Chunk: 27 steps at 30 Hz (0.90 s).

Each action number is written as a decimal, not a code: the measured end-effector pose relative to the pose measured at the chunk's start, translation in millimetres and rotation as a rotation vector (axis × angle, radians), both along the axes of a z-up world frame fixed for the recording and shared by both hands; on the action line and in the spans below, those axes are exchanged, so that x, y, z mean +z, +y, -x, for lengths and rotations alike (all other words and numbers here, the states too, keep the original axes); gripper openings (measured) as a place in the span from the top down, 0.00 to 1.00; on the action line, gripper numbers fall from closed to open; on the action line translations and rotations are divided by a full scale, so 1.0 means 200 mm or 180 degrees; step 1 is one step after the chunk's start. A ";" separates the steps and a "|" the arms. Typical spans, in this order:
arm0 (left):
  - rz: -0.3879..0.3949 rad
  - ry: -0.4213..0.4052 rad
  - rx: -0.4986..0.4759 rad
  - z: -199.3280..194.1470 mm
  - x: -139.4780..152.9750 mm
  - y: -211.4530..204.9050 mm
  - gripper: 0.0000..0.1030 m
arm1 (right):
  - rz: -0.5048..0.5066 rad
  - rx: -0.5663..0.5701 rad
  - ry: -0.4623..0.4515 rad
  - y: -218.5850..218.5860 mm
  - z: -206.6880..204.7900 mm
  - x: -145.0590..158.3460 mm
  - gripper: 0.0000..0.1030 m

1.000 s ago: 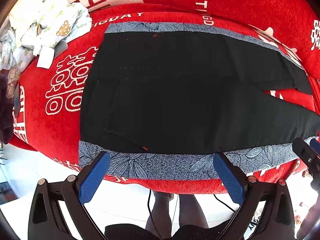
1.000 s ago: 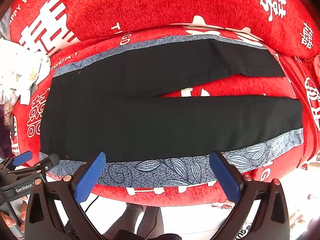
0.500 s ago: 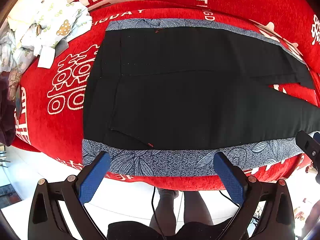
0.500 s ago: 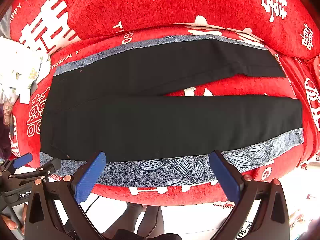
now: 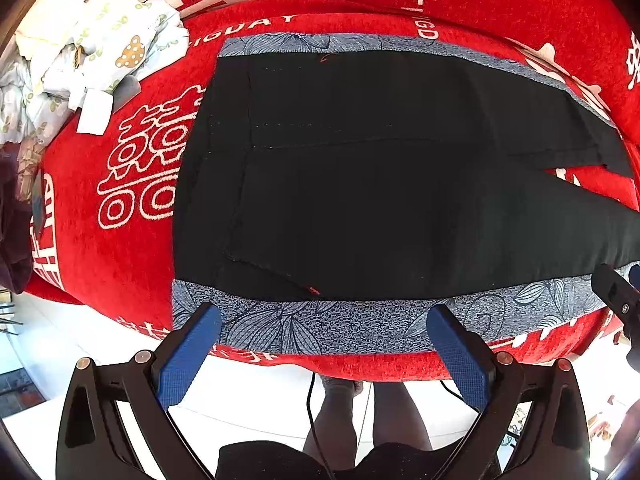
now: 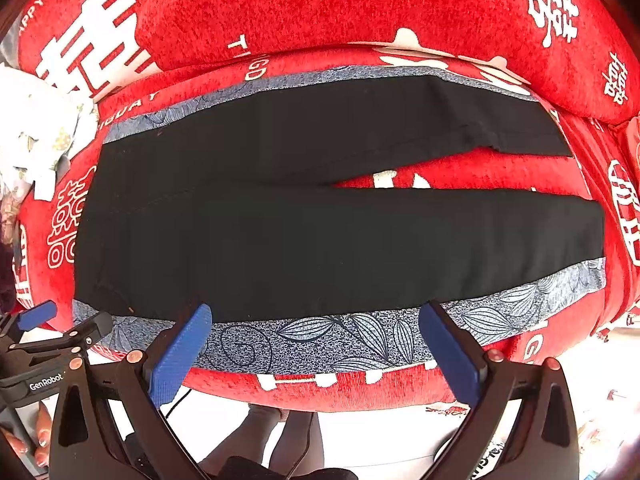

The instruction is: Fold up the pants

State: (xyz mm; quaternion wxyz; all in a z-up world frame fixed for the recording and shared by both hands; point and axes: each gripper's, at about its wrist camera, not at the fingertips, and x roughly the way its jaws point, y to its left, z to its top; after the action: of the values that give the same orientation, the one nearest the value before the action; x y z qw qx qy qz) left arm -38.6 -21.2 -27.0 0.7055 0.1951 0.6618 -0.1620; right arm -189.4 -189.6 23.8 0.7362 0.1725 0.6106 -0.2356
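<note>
Pants [image 6: 320, 240] lie flat, legs parted, on the red sofa seat [image 5: 132, 240], waistband to the left. Soft, limp and light by the look, they should drape once lifted; best pinched along the patterned near edge. Left hand-held gripper [image 5: 324, 324] and right hand-held gripper [image 6: 316, 320] hover spread wide, holding nothing.

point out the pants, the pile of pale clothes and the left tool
pants [image 6: 320, 240], right wrist view, middle of the near leg
pile of pale clothes [image 5: 92, 52], left wrist view, printed top layer
left tool [image 5: 324, 332], left wrist view, midway between its open blue tips
</note>
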 end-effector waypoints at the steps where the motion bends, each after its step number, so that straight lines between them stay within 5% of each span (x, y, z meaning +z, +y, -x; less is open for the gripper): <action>1: -0.0006 -0.0002 -0.0003 0.00 0.00 0.00 0.00 | -0.0001 0.0000 0.0003 0.00 0.00 0.00 0.00; 27: -0.0088 -0.0002 -0.0014 0.04 -0.06 0.03 0.00 | 0.0022 0.0026 0.0067 0.01 0.00 -0.06 0.00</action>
State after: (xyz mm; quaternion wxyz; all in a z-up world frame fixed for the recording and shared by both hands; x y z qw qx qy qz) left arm -46.4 -14.5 -38.7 0.7026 0.2063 0.6632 -0.1544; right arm -189.1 -188.4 12.4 0.7312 0.1650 0.6183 -0.2364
